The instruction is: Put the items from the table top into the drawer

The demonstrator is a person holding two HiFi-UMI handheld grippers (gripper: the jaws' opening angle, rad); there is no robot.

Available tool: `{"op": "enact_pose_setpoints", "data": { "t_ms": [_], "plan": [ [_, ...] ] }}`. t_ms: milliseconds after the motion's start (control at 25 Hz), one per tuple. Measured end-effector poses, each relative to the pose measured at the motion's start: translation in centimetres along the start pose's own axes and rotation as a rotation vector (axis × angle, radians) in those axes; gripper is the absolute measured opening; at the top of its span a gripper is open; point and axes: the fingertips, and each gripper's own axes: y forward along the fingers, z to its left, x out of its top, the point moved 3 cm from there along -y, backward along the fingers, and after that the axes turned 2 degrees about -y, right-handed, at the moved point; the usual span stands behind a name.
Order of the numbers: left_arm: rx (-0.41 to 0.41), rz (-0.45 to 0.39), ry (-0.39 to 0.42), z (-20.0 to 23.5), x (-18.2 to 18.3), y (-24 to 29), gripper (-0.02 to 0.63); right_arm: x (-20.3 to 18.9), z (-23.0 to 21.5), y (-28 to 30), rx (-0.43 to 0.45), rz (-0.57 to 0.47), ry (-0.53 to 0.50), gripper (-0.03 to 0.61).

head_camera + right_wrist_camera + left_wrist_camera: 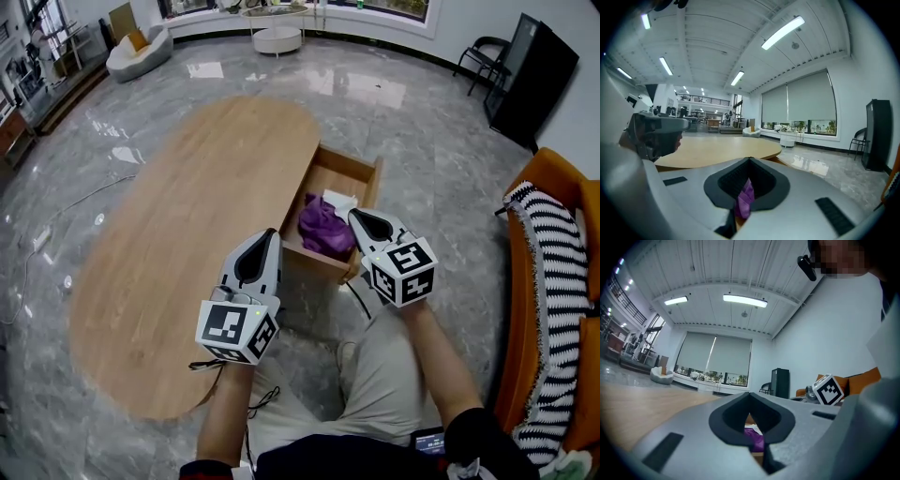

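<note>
left tool (271, 234): jaws together, level | right tool (357, 217): jaws together, tilted slightly down

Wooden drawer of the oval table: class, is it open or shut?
Open: the wooden drawer juts from the oval wooden table, its purple cloth visible inside.

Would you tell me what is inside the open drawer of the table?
The drawer holds a crumpled purple cloth, with a white item showing just beyond it. Anything beneath the cloth is covered, so it cannot be seen.
</note>
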Motion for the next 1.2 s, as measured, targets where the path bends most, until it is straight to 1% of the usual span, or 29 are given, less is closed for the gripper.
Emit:
{"op": "enact_pose_setpoints", "data": {
  "t_ms": [320, 640, 1200],
  "plan": [
    [0.003, -0.005, 0.026, -0.4, 1.0, -1.2, 0.003, 3.1, 2.0, -1.0, 0.016, -0.090, -0.022, 0.018],
    [0.014, -0.009, 0.042, -0.3, 1.5, -2.5, 0.003, 6.7, 5.2, -3.2, 0.059, -0.193, -0.052, 0.018],
    [0.014, -0.017, 0.054, -0.8, 2.1, -3.5, 0.003, 7.1, 6.5, -3.5, 0.074, -0.200, -0.064, 0.018]
  ]
}}
